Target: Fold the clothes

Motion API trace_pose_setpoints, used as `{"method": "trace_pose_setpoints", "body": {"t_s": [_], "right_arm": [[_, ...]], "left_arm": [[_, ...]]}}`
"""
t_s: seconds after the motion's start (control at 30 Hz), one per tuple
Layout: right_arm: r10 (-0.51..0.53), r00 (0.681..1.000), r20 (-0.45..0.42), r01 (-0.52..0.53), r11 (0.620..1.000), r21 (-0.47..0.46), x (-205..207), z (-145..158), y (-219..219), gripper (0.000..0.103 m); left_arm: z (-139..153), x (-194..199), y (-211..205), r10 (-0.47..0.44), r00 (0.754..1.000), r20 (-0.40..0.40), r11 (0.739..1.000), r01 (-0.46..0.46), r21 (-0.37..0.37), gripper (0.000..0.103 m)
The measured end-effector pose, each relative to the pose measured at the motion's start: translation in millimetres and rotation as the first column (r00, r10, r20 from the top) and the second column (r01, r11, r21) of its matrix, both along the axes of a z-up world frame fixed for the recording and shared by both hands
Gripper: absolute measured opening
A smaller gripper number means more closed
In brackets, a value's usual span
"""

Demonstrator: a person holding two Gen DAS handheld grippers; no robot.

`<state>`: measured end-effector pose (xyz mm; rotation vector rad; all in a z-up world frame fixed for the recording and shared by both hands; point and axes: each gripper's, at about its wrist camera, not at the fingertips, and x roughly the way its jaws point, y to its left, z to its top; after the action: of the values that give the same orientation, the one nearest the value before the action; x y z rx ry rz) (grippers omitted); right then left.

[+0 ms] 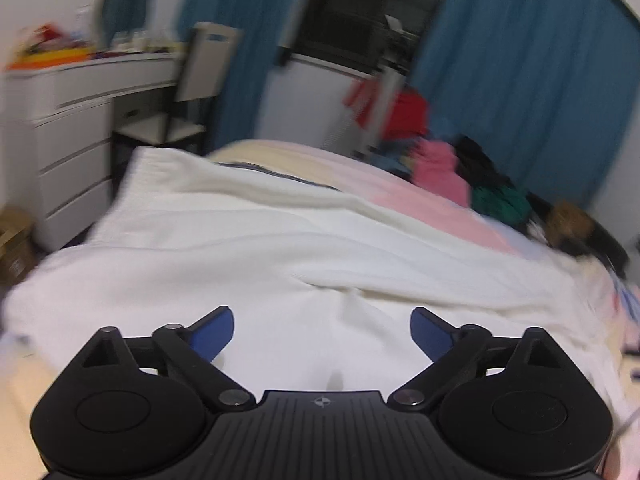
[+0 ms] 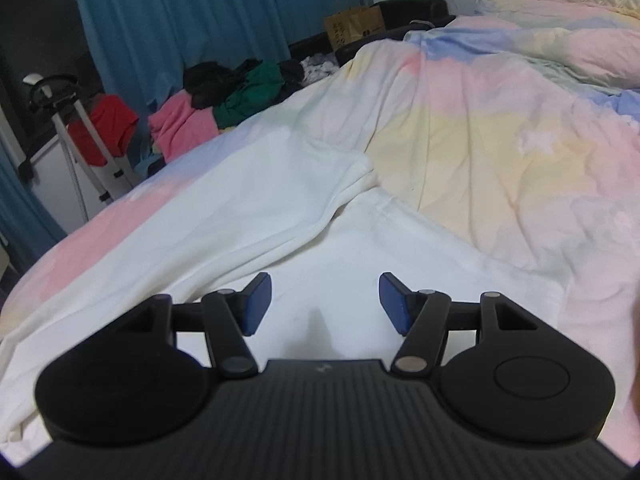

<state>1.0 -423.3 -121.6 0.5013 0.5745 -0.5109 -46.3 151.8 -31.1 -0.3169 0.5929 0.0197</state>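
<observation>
A white garment [image 1: 248, 248] lies spread on the bed. It also shows in the right wrist view [image 2: 248, 200], with a sleeve stretching away to the left and a cuff end near the middle. My left gripper [image 1: 322, 334] is open and empty just above the white cloth. My right gripper [image 2: 325, 302] is open and empty over the garment's near part. Neither gripper holds cloth.
A pastel quilt [image 2: 500, 128] covers the bed. A heap of pink, green, black and red clothes [image 2: 224, 100] lies at the far edge, also seen in the left wrist view [image 1: 460, 168]. A white dresser [image 1: 68, 132] and chair [image 1: 188, 92] stand at left. Blue curtains [image 2: 192, 12] hang behind.
</observation>
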Motion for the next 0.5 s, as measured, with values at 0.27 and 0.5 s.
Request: {"method": "trace_pose_setpoints", "body": {"t_s": [0.27,0.5], "right_arm": [[-0.02,1.0,-0.017,0.02,1.0,-0.001,-0.1,-2.3,-2.5,0.062],[-0.176,0.984,-0.002,0.175,0.982,0.065,-18.9,-10.8,-19.1,0.062]], "left_arm": [[9.3,-30.9,115.3,0.398,0.914,-0.081,0.893,-0.406,-0.196,0.1],[-15.5,-54.1,185.2,0.544,0.808,-0.228,0.683,-0.583,-0.44,0.097]]}}
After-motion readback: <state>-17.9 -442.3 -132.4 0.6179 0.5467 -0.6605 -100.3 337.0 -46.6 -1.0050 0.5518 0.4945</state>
